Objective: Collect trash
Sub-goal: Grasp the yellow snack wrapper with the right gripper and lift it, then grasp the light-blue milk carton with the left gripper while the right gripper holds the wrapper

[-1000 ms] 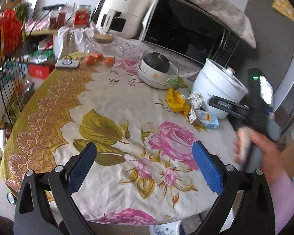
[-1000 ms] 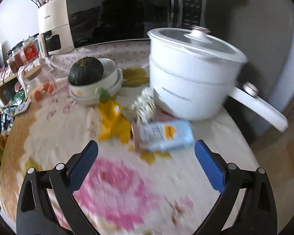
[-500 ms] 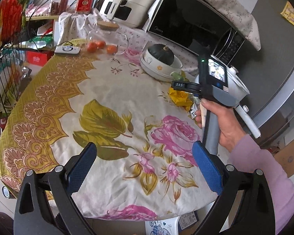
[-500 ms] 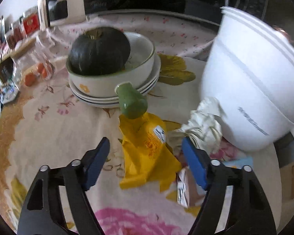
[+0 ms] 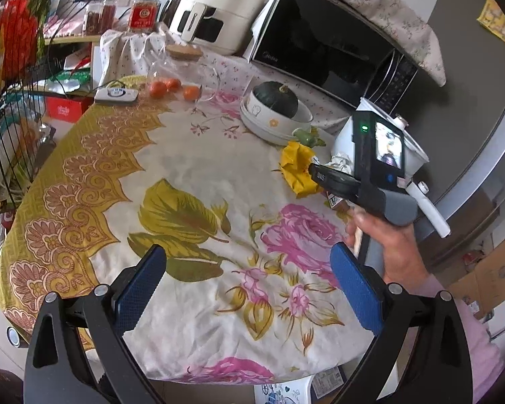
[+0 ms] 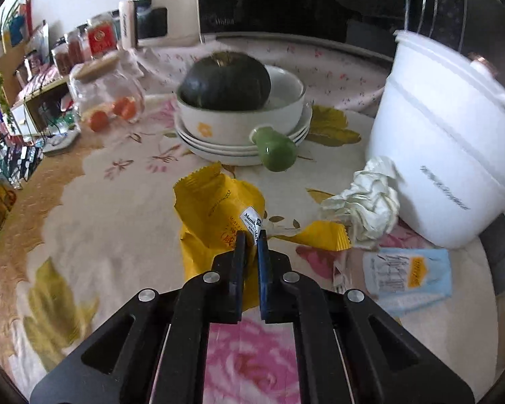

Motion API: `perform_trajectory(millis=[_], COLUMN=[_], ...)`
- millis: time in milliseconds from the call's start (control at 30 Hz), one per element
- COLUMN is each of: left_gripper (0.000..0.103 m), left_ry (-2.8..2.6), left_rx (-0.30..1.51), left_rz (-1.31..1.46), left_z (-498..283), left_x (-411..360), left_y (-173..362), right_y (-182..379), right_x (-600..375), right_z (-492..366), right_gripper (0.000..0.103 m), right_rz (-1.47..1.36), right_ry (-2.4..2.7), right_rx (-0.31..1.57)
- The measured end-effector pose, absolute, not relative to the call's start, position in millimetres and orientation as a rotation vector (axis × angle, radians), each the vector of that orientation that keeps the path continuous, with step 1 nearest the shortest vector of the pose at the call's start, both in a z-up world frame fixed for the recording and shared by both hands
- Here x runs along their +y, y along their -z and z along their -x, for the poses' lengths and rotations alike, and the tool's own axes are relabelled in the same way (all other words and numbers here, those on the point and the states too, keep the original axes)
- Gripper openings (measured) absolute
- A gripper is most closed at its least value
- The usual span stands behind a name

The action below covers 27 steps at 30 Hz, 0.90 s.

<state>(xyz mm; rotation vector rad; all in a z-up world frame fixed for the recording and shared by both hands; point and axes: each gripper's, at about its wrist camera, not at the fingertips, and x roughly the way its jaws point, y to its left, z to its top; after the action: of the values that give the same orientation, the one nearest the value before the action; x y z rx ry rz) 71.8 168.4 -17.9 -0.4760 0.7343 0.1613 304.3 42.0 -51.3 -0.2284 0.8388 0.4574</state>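
- Half a second ago the right gripper (image 6: 250, 237) had its jaws wide apart short of the crumpled yellow foil wrapper (image 6: 219, 202); now they are clamped on its near edge.
- That wrapper lies on the floral-cloth table (image 5: 198, 175), just near of the stacked white bowls holding a dark green squash (image 6: 225, 80); its long axis runs near-to-far, in line with the jaws.
- A crumpled white paper tissue (image 6: 363, 198) and a flat pale blue packet (image 6: 407, 276) lie to the right, beside the white plastic pot (image 6: 454, 155).
- The left gripper (image 5: 245, 282) hangs well back over the near table, jaws wide apart and empty, so the right hand (image 5: 390, 245) is nearer all the trash.
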Motion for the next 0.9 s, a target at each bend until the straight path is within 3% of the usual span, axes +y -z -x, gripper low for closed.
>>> perform_trajectory(millis=[567,900], left_gripper=[0.095,0.095], left_ry=[-0.123,0.028], left_rx=[0.686,0.779], left_rz=[0.438,0.365], left_z=[-74,-152], left_x=[142,93], left_y=[2,18], right_y=[-28,-29], right_x=[-57,-150], right_z=[-199,-136], right_gripper=[0.006,0.006], right_rz=[0.198,-0.015], right_ry=[-0.368,-0.274], right_rx=[0.681,0.654])
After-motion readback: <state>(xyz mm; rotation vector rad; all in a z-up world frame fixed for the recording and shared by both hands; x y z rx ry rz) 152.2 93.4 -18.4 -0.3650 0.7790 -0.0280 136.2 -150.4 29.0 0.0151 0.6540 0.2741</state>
